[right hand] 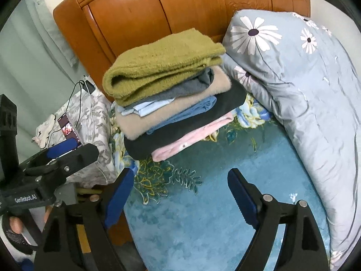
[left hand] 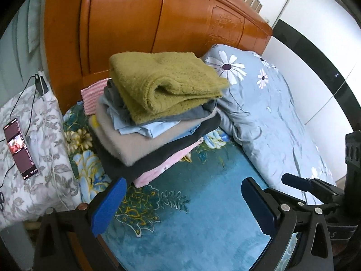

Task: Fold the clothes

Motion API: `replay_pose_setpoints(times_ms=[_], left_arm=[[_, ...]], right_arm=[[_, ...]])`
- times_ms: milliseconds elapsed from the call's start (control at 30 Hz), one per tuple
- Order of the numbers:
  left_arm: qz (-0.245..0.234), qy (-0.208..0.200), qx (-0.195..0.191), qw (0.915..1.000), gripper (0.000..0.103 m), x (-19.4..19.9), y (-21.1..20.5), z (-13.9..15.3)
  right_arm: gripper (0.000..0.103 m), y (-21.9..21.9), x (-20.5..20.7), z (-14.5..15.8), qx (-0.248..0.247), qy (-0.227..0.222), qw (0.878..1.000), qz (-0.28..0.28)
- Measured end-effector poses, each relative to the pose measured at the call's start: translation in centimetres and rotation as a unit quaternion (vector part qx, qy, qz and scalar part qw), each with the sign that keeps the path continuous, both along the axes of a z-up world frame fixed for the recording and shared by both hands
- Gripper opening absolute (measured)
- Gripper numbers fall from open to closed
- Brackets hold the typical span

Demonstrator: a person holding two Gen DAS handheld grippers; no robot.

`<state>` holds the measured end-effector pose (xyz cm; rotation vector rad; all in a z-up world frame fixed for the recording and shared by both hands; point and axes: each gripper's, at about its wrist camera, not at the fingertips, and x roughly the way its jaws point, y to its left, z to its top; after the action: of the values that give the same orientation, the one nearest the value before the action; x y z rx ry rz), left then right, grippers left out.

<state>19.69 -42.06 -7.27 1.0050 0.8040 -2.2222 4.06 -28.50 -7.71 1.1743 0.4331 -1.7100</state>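
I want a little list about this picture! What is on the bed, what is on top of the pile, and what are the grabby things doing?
pile: folded clothes stacked on the blue flowered blanket
top of pile: olive-green fuzzy garment
bottom of pile: pink garment
beside pile: grey-blue daisy quilt
behind pile: wooden headboard
left gripper: open, holding nothing
right gripper: open, holding nothing
phone: screen lit, on the leaf-patterned cloth

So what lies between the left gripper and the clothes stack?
Only bare blue floral bedspread lies between the open left gripper and the stack, as the left wrist view shows.
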Motion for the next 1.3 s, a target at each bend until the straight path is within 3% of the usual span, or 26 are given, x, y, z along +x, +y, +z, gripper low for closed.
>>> replay_pose_setpoints(times_ms=[300, 367, 533, 800, 1100, 1300], left_arm=[[0.005, -0.027, -0.032, 0.9991, 0.103, 0.1, 0.5, 0.1], [0.008, -0.034, -0.040, 0.9986, 0.103, 0.1, 0.5, 0.1], [0.014, -0.046, -0.056, 0.9972, 0.103, 0.1, 0.6, 0.2], [0.030, -0.044, -0.036, 0.9980, 0.103, 0.6, -0.5, -0.3], [0.022, -0.064, -0.040, 0.9969, 0.103, 0.3, -0.6, -1.0], [0.023, -0.071, -0.058, 0.9955, 0.103, 0.3, -0.8, -1.0]], right_arm=[[0.088, 0.0, 1.6, 0.8, -0.010, 0.039, 0.999, 0.006], [0.098, -0.1, 1.9, 1.0, -0.013, 0.049, 0.999, 0.007], [0.099, -0.2, 2.2, 1.5, -0.018, 0.065, 0.998, 0.005], [0.099, -0.1, 2.7, 1.7, -0.018, 0.085, 0.996, -0.006], [0.099, -0.6, 3.5, 1.6, -0.004, 0.103, 0.995, -0.003], [0.099, -1.0, 3.6, 1.5, -0.001, 0.107, 0.994, -0.009]])
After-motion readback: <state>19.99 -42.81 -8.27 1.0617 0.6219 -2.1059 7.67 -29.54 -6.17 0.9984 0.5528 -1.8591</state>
